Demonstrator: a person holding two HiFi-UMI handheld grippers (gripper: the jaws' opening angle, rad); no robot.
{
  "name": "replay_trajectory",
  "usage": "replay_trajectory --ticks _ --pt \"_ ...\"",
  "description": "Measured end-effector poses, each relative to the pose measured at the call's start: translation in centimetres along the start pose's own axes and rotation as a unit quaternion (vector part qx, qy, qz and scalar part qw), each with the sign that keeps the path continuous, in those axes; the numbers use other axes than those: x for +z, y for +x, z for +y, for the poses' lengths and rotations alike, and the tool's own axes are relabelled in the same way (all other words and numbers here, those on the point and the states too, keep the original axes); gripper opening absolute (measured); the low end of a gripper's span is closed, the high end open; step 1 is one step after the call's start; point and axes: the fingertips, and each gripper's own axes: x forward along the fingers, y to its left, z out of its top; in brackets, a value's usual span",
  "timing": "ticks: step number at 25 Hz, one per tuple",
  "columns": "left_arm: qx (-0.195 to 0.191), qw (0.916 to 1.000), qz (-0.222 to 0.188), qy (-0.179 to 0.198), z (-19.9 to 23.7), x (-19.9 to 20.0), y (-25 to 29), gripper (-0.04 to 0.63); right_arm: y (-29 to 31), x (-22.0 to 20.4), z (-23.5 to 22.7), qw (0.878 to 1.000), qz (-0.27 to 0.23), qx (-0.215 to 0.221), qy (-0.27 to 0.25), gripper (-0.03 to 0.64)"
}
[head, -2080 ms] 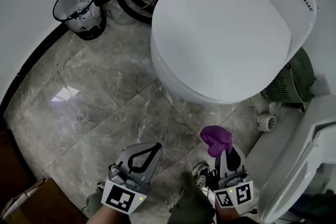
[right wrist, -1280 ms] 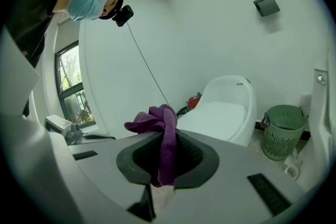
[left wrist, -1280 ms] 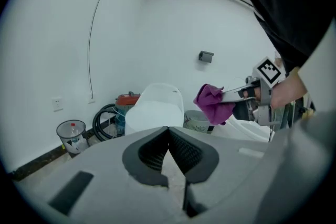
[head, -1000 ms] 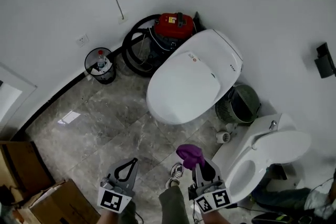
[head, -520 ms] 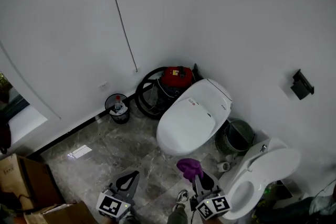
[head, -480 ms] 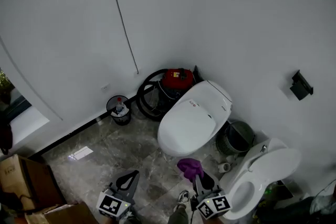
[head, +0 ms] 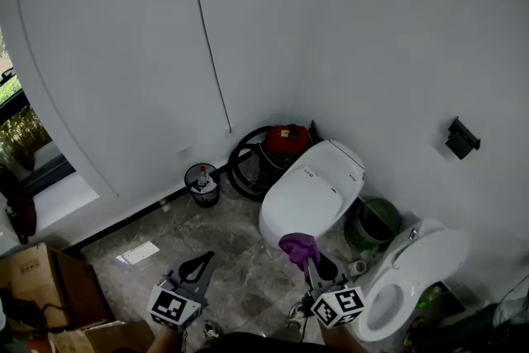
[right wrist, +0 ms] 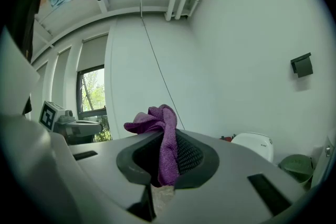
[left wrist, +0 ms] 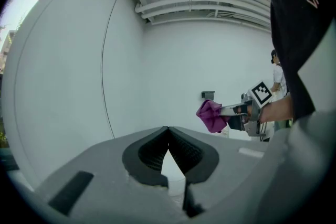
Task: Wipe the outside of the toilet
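A white toilet [head: 312, 194] with its lid down stands by the far wall in the head view; its tank end [right wrist: 253, 144] shows low right in the right gripper view. My right gripper [head: 307, 258] is shut on a purple cloth [head: 297, 245], held well short of the toilet. In the right gripper view the cloth [right wrist: 160, 134] bunches up out of the closed jaws. The left gripper view catches that cloth [left wrist: 211, 115] off to the right. My left gripper [head: 197, 264] is shut with nothing in it, raised at lower left, tips touching [left wrist: 168, 129].
A second white toilet [head: 413, 275] with its seat open sits at lower right. A red vacuum [head: 286, 140] with a black hose, a small bin [head: 201, 183] and a green fan [head: 372, 221] stand around the closed toilet. Cardboard boxes [head: 45, 287] lie at lower left.
The head camera has drawn far back and up, so the toilet has shrunk from filling the frame to a small shape. Both grippers stay shut, the cloth still in the right one.
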Motion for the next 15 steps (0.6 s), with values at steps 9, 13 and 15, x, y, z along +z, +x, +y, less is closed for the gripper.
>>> replay_trajectory --ticks 9,13,15 --pt "0.004 0.9975 -0.025 0.066 1.0 2.9 -3.6 0.005 -1.0 1.9 4.2 0.999 -0.01 0.026 -0.025 0.041" --pt "0.009 0.9971 -0.033 0.069 0.8 2.7 -4.7 0.005 -1.4 2.7 5.5 0.999 -0.019 0.034 -0.033 0.041" --pt "0.009 0.9971 -0.034 0.067 0.7 2.7 -4.9 0.005 -1.3 3.0 6.1 0.998 -0.019 0.04 -0.042 0.041"
